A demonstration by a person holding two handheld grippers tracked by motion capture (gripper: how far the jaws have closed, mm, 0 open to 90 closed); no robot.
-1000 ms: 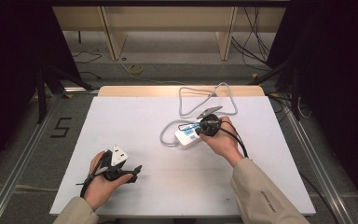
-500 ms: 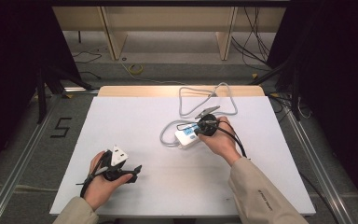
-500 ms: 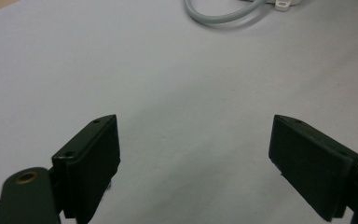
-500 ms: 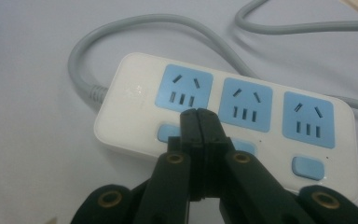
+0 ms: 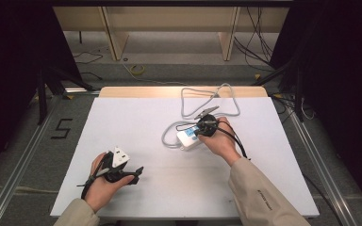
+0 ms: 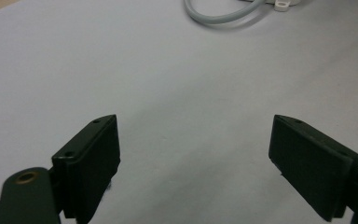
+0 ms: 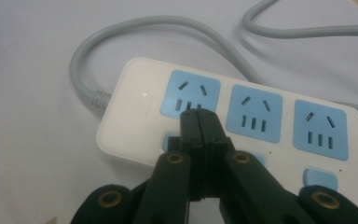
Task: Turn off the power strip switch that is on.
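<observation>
Almost nothing has been shifted since the earlier frames: the right gripper (image 5: 206,126) is found at the same spot over the white plastic power strip with three blue socket faces (image 7: 242,116), and the left gripper (image 5: 122,172) is kept at the near left of the white desk (image 5: 136,122).

The power strip lies flat on the desk right of centre, its grey cord (image 5: 207,94) looped toward the far edge. In the right gripper view the jaws are seen pressed together with nothing between them, and their joined tips are set on the strip's top face, at the lower edge of the socket nearest the cord and just above a small blue switch (image 7: 170,141). Whether the switch has already been pushed cannot be told; no lamp is visibly lit.

The left gripper is held with its jaws wide apart over bare desk, well clear of the strip, nothing held.

The work is judged to be at the pressing step: contact with the strip is made, while the remaining two switches appear untouched and nothing is plugged in.
</observation>
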